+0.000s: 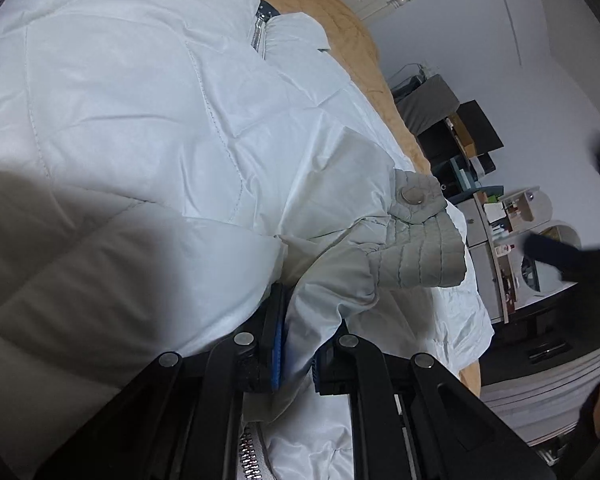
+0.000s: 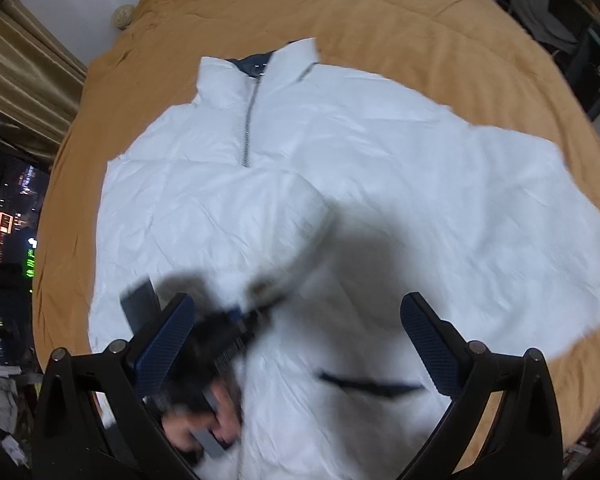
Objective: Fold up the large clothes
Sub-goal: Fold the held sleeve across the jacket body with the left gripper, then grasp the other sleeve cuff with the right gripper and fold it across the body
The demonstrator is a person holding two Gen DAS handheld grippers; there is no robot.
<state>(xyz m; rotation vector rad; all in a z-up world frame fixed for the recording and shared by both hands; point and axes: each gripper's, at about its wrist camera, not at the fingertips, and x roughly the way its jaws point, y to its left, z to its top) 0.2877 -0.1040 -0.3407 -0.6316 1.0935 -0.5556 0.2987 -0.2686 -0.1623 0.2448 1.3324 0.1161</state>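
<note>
White jacket (image 2: 340,184) spread front-up on orange bedspread (image 2: 380,20).

Left wrist view: left gripper (image 1: 296,356) clamps a fold of sleeve fabric beside the grey cuff (image 1: 420,236). Right wrist view: right gripper (image 2: 300,344) hovers above the jacket, jaws spread wide, holding nothing.

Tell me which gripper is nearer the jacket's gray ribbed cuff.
Left. The left gripper is shut on the sleeve fabric just behind the gray ribbed cuff. The right gripper hovers open above the jacket body, apart from it.
</note>
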